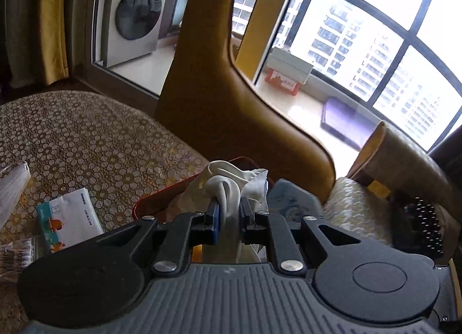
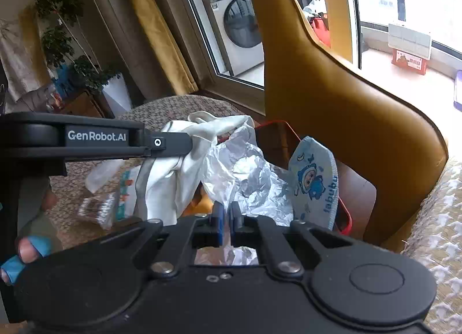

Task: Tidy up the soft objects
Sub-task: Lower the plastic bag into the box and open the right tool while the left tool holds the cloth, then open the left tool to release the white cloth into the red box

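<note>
My left gripper (image 1: 229, 209) is shut on a white rubber glove (image 1: 225, 183), held over a red basket (image 1: 144, 204). In the right wrist view the glove (image 2: 173, 166) hangs from the left gripper's fingers (image 2: 173, 143). My right gripper (image 2: 226, 212) is nearly shut on a crumpled white plastic bag (image 2: 248, 175) that lies in the red basket (image 2: 345, 218). A child's face mask with a blue cartoon print (image 2: 314, 181) leans in the basket's right side; it also shows in the left wrist view (image 1: 291, 198).
A mustard chair back (image 1: 231, 97) stands right behind the basket. On the patterned tablecloth (image 1: 86, 146) lie a tissue pack (image 1: 69, 218), a clear bag (image 1: 14, 186) and a pack of cotton swabs (image 2: 98, 207). A padded chair seat (image 2: 439, 218) is at right.
</note>
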`<state>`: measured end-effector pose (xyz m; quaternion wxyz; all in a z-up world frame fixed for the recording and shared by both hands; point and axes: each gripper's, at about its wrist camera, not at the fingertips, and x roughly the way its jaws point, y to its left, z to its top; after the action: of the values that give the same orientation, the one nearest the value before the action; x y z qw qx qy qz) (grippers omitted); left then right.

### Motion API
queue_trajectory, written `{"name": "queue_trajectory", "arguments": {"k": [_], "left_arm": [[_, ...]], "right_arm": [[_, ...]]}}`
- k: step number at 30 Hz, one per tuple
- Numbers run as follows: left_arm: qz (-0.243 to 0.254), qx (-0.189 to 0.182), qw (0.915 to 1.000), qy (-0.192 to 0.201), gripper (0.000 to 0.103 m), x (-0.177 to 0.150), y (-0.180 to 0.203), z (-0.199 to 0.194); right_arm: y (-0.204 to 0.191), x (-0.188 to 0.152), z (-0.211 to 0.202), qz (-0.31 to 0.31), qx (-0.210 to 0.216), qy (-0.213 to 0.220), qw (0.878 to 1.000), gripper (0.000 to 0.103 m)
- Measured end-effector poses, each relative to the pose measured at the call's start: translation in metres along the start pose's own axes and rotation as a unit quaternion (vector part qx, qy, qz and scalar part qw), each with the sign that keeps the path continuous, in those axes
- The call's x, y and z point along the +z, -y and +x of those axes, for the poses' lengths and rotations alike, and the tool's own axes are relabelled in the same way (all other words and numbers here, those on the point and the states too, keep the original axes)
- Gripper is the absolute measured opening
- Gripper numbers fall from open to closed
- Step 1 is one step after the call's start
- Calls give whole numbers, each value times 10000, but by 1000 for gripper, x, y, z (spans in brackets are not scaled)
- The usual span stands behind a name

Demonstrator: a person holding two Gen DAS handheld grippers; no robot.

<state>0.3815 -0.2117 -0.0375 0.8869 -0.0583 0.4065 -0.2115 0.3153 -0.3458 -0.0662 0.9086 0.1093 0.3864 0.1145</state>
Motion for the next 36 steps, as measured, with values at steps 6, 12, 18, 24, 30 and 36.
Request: {"name": "queue_trajectory", "arguments": {"k": [6,12,18,24,30,36], "left_arm": [[24,139,9998,-118,13,-1,-10,25],[146,301,9992,-229,13,-5,-14,41],[319,484,9979,-274,13,-9,-14,49],[462,653,9964,-282,13,-12,-12,54],[612,795,9946,-277,13,-15,-6,56],[668,795,9943,-229,17,-16,-1,48]], "right_arm": [[4,-7,22,-37,-149,-152,9998,4],[3,-11,33,-120,-234,-217,9994,4],[1,-11,40,-232,-329,-225,9989,4],[-1,-13,42,-338,-449,-194,9982,10],[-1,-14,43,-333,-510,-151,9980,18],[-3,-12,38,-359,-515,-126,9979,28]]}}
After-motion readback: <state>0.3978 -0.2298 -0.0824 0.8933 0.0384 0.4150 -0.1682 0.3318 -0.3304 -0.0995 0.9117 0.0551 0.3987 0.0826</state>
